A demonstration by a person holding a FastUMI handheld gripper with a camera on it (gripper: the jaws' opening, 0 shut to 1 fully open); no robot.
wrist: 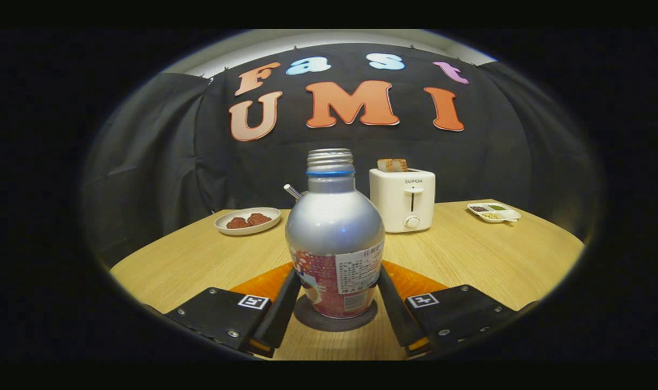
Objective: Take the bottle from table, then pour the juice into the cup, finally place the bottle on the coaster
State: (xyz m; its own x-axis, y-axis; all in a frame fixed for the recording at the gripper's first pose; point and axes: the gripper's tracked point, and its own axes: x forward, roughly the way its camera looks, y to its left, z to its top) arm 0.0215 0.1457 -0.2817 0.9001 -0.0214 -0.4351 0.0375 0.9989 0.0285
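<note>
A silver bottle (334, 227) with a red label and an uncapped threaded neck stands upright on a dark round coaster (334, 324). It sits between my fingers. My gripper (337, 275) is shut on the bottle, one fingertip pressing each side of its lower body. Behind the bottle's left shoulder a thin metal rod (292, 190) sticks up; what it belongs to is hidden by the bottle. I cannot see a cup clearly.
The wooden table (486, 254) carries a white toaster (403, 199) with bread beyond the bottle to the right. A plate of brown pieces (247, 220) lies back left, a small divided dish (494, 212) back right. An orange flat mat (418, 281) lies behind the fingers.
</note>
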